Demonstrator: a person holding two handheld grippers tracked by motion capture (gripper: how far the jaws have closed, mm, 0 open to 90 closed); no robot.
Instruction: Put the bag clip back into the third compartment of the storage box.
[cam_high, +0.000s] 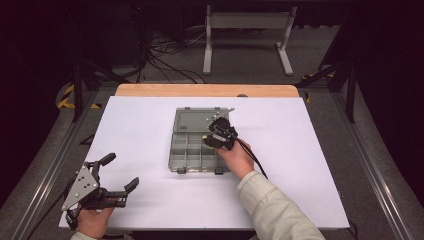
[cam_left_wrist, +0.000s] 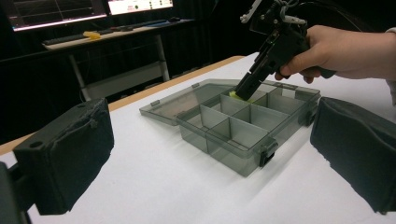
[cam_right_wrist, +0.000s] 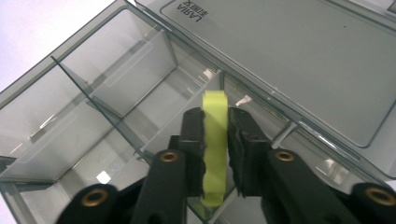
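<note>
The box (cam_high: 200, 150) lies open at the middle of the table (cam_high: 300, 190), its lid (cam_high: 197, 121) flat on the far side of the tray. The right gripper (cam_high: 212, 137) reaches into the tray's far right compartment, beside the lid's hinge, with a strip (cam_right_wrist: 215, 144) clamped between its jaws. The left gripper (cam_high: 122, 170) hovers over the table's near left corner, well apart from the box, to the box's left and nearer. Beyond the table's far edge, a desk frame (cam_high: 247, 35) stands on the floor, with cables (cam_high: 167, 60) to its left.
</note>
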